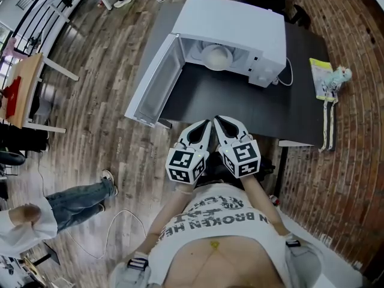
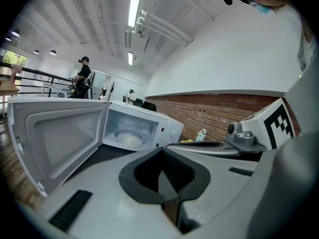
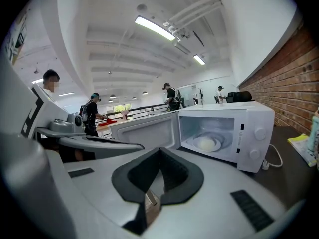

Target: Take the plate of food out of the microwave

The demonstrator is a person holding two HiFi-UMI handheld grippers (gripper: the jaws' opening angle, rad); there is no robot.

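Presently, plate of food [image 1: 216,57] straight ahead inside open microwave [image 1: 240,23], well apart from left tongs [image 1: 201,129] and right tongs [image 1: 227,126]; both closed tight, empty, side by side, equally near.

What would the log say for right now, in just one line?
microwave: door open | plate of food: inside | left gripper: shut, empty | right gripper: shut, empty | both short of microwave

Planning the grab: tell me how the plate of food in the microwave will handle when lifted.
The plate looks rigid and shallow, likely tipping if gripped at one rim. Its pale rounded food may slide or roll.
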